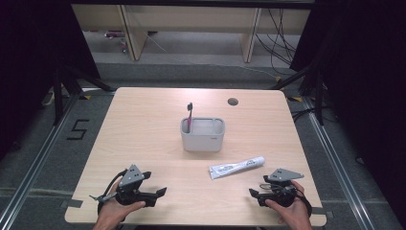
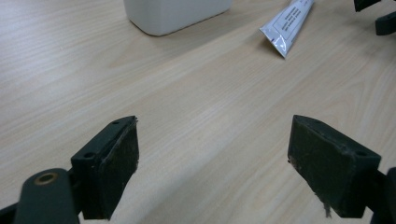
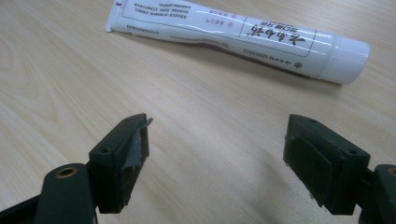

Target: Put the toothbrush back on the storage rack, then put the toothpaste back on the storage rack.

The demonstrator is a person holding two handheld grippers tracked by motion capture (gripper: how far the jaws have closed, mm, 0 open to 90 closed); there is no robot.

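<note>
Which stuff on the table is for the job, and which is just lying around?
For the job:
tube, nearest the right gripper
cup
toothbrush, standing in the cup
left gripper, open like the right

Just lying around:
cables on the floor behind
number mark on the floor

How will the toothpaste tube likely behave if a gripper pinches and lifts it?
The toothpaste tube lies flat with a crimped tail, so it probably won't roll. Its glossy skin may slip, and the soft-looking body may dent. The right gripper is open, nearby.
</note>
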